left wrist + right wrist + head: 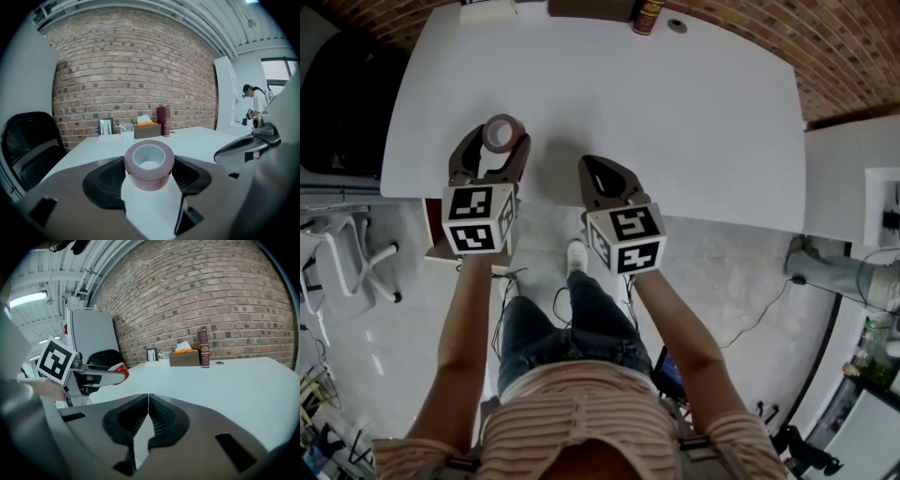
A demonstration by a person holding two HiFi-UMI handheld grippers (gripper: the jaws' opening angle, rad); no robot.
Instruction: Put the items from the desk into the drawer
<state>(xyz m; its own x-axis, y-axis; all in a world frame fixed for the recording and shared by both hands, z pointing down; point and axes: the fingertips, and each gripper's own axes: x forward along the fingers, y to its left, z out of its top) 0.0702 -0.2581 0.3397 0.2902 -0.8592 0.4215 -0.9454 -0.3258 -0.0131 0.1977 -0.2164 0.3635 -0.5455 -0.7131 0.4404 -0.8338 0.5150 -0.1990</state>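
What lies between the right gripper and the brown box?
Nothing: bare desktop runs from the right gripper to the brown box, seen in the right gripper view.

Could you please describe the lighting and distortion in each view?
Head view: even light, soft shadow on the desk beside the tape roll. Left gripper view: fisheye curves the brick wall, corners dark. Right gripper view: ceiling light glares.

Brick wall [131,65], far; black office chair [29,146], far left; white tubular frame [352,262], near left; standing person [257,101], far right.
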